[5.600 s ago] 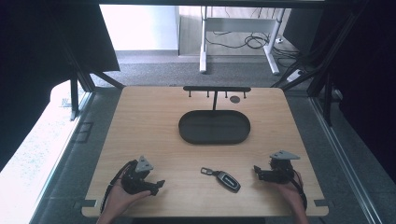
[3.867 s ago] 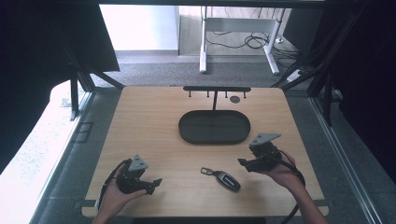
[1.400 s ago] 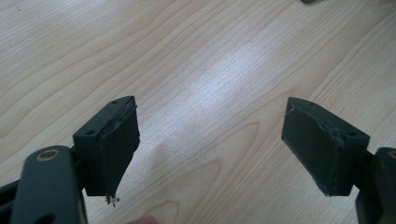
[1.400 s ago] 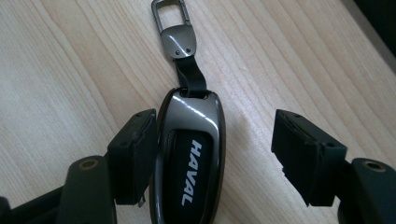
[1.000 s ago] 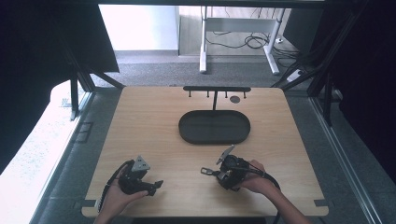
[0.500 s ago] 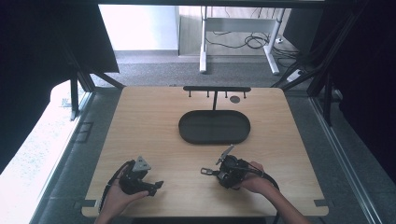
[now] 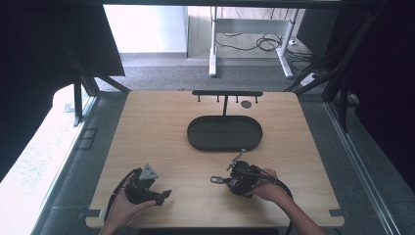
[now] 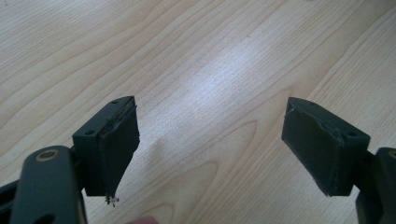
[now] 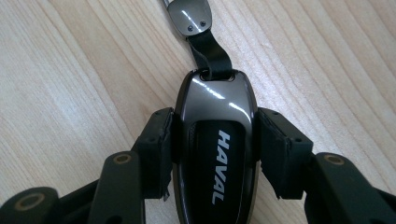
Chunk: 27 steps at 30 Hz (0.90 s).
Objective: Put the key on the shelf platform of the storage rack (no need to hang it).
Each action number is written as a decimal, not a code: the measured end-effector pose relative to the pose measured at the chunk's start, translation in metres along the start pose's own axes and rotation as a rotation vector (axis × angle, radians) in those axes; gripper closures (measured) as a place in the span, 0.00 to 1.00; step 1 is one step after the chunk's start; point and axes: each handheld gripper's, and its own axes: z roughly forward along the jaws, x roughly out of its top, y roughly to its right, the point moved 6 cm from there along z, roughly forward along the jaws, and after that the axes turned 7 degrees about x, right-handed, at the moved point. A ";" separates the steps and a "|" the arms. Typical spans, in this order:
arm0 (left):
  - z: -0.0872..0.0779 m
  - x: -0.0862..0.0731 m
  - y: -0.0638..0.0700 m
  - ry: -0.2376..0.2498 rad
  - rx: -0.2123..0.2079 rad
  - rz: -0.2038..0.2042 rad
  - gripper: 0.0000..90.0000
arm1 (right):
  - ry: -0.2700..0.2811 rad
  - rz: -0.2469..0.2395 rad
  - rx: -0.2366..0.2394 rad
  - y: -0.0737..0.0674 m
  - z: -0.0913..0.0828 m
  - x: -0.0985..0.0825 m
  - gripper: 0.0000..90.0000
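— Wood-grain table under us, pale and mostly bare. What do we have nearest?

— Our left gripper sits by the near left corner in the high view, jaws spread wide apart with bare wood between the pads. Our right gripper is near the front edge, right of centre, and its pads are pressed on both flanks of a car key fob.

— Which way does the fob run?

— In the right gripper view its long axis lies along the jaws, lettered face up, strap end pointing away from the hand. A short black strap leads from that end to a metal tab. In the high view that metal end pokes out to the left of the gripper, so the fob points toward our left side.

— And room to move?

— Open wood lies between the two grippers, which are well apart. Farther on, a dark oval tray sits at mid-table, and behind it a black rack with small pegs stands near the far edge. Beyond the far edge we see grey floor and desk legs.
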 end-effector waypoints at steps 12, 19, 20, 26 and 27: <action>0.000 0.000 0.001 0.000 -0.001 0.001 0.22 | 0.032 -0.002 0.012 -0.001 -0.012 0.002 0.55; 0.001 0.000 0.000 -0.001 0.000 0.004 0.22 | 0.072 0.003 0.018 -0.003 -0.022 0.007 0.55; 0.001 0.000 0.000 -0.001 0.000 0.004 0.22 | 0.075 0.003 0.017 -0.003 -0.023 0.008 0.55; 0.001 0.000 0.000 -0.004 -0.002 0.007 0.22 | 0.092 -0.004 0.023 -0.005 -0.031 0.010 0.55; 0.002 0.000 0.000 -0.007 -0.001 0.008 0.22 | 0.097 -0.006 0.025 -0.005 -0.033 0.011 0.55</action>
